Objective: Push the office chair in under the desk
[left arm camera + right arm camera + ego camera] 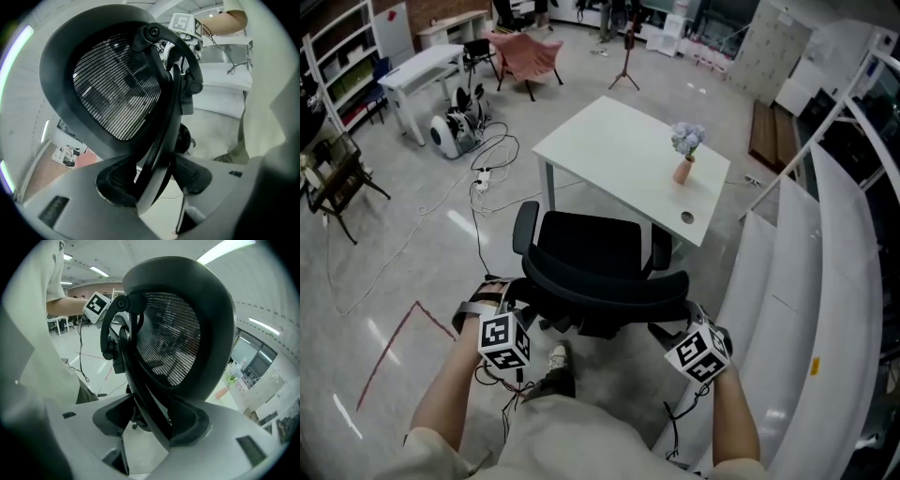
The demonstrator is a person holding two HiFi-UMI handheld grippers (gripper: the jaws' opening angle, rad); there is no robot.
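Grip is the step in hand. The left tongs (152, 183) are clamped on one side of the backrest (117, 89), its black rim pinched between both pads. The right tongs (150, 420) straddle the opposite side of the rim and are closing in. The rim leans on one pad, but floor shows between it and the other, so that hold looks unfinished.

The office chair (591, 258) stands just in front of the white desk (619, 145) with its seat facing the desk and not yet under the top. The desk sits at an angle to the chair, with a vase of flowers (684, 159) near its far side.

The next move probably calls for the right tongs to close. An even forward push from both sides would follow, turning the chair to square with the desk edge so the armrests pass between the legs.
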